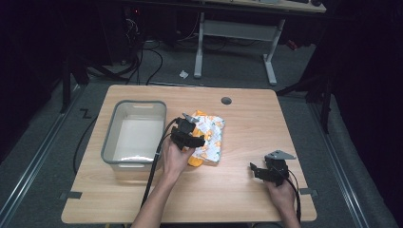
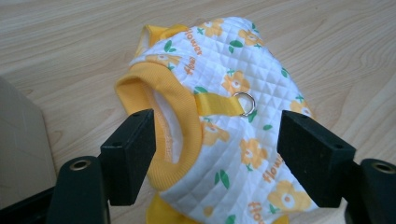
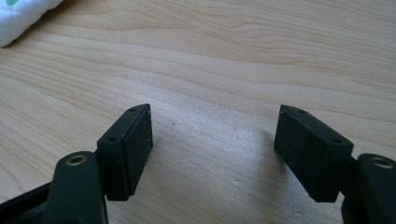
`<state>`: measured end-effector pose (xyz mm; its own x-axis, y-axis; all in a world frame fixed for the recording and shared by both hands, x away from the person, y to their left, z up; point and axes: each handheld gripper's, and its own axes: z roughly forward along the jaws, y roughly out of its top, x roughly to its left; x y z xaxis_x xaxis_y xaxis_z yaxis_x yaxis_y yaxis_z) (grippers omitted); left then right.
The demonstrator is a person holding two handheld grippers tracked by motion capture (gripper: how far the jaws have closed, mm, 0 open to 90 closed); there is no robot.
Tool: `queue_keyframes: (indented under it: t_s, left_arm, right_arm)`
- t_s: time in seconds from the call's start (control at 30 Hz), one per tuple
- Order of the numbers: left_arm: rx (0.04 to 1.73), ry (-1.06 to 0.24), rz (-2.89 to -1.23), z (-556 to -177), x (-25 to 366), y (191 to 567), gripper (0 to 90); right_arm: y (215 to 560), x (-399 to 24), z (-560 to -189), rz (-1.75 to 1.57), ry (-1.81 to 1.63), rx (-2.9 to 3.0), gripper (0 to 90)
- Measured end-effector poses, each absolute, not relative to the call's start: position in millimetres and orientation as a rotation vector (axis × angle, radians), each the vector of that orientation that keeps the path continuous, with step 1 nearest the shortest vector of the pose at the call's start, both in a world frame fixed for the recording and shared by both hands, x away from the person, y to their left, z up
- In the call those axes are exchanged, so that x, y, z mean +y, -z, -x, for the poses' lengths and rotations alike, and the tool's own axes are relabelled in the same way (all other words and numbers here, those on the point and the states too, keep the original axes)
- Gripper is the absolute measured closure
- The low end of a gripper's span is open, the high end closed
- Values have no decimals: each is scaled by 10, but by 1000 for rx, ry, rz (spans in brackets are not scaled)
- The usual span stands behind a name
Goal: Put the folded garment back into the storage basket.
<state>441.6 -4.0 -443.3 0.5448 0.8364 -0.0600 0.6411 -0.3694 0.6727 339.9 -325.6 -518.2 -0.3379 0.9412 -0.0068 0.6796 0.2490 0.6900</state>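
Quilted white cloth printed with yellow flowers lies near the middle of a wooden table (image 1: 247, 190): a small pet vest (image 1: 209, 137) with yellow ribbed trim. Just to its left stands a grey plastic bin (image 1: 109, 142).

From the high view, the left gripper (image 1: 189, 127) sits over the vest's left edge, held by a hand reaching in from below. The left gripper view looks along the two black jaws, which stand wide apart with the vest (image 2: 224, 121) between them. One jaw is by the yellow ribbed opening (image 2: 154, 107), the other beside the quilted back; neither pad presses the cloth. A yellow strap with a metal ring (image 2: 246, 103) runs across the back.

The right gripper (image 1: 259, 171) rests over bare wood near the table's front right, well apart from the vest. Its jaws are also spread, with nothing between them.

Risks from here, as a judgement: closing at this spot may pinch only the ribbed trim or one loose layer, so the vest could sag, unfold or slip free when lifted. A trailing end might also catch the bin's rim on the way over.
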Motion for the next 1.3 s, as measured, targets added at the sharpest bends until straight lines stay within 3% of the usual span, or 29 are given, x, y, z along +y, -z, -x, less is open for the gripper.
queue_keyframes:
  t_s: [0.8, 1.3]
  left_arm:
    - [1366, -331, -2096, -4798, -22, 4837, 260]
    - [1393, -295, -2169, -4870, -55, 5027, 258]
  right_arm:
    - [5182, -3254, -3399, -1477, -836, 2107, 283]
    - [5182, -3255, -3400, -1474, -836, 2108, 283]
